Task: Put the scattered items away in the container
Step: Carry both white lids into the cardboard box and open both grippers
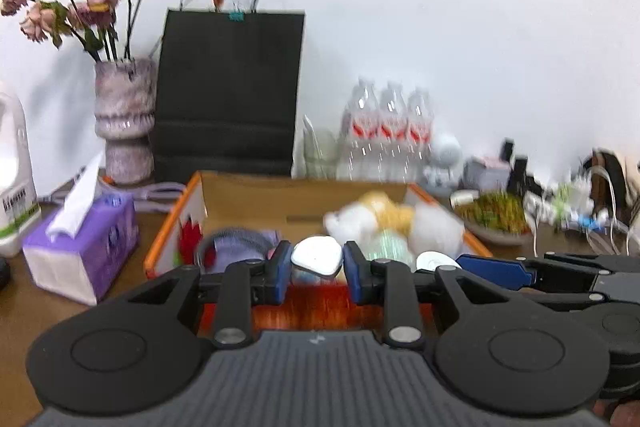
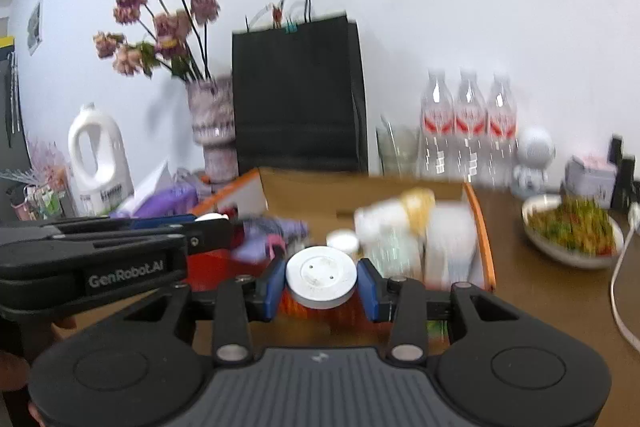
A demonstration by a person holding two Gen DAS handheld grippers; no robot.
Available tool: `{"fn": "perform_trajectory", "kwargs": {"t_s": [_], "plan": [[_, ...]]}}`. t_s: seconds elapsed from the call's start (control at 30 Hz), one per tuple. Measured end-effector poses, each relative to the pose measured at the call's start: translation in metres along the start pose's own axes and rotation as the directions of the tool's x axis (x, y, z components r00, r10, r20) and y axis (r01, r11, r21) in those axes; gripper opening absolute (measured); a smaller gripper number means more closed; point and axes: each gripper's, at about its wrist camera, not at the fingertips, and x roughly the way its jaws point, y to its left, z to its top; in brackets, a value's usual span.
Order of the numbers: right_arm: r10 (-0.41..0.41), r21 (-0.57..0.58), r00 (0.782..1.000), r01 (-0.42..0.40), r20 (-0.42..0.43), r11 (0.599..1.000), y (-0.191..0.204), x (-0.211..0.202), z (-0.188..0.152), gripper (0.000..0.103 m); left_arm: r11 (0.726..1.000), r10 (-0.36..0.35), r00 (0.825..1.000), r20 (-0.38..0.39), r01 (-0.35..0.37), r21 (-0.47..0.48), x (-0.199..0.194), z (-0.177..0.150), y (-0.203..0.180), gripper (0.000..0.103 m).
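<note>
An open cardboard box [image 1: 256, 201] with orange edges stands on the brown table; it also shows in the right wrist view [image 2: 304, 193]. Inside lie a purple cloth [image 1: 240, 245], white and yellow soft items [image 1: 380, 215] and a small white lid [image 2: 342, 241]. My left gripper [image 1: 316, 265] is shut on a white rounded pebble-shaped case [image 1: 317, 255] over the box's near edge. My right gripper [image 2: 322, 285] is shut on a round white puck [image 2: 321, 277], also at the box's near edge, right of the left gripper. Both views are blurred.
Behind the box stand a black paper bag [image 1: 230, 95], a vase of dried roses [image 1: 124, 123] and three water bottles [image 1: 386, 131]. A purple tissue box [image 1: 84, 251] and white jug [image 2: 100, 159] sit left. A bowl of food [image 2: 572, 231] and cables lie right.
</note>
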Motion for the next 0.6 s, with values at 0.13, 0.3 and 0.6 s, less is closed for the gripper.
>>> {"fn": "perform_trajectory", "kwargs": {"t_s": [0.13, 0.3, 0.6], "plan": [[-0.019, -0.009, 0.999, 0.020, 0.043, 1.000, 0.001, 0.015, 0.029, 0.038, 0.999, 0.010, 0.999, 0.037, -0.009, -0.031, 0.016, 0.022, 0.008, 0.029], [-0.043, 0.022, 0.999, 0.042, 0.030, 0.999, -0.009, 0.053, 0.046, 0.038, 0.996, 0.029, 0.999, 0.026, -0.027, -0.090, 0.050, 0.030, 0.024, 0.029], [-0.069, 0.000, 0.990, 0.070, -0.126, 0.998, -0.021, 0.124, 0.040, 0.038, 0.992, 0.087, 0.992, -0.088, -0.094, -0.083, 0.115, 0.023, 0.038, 0.029]]}}
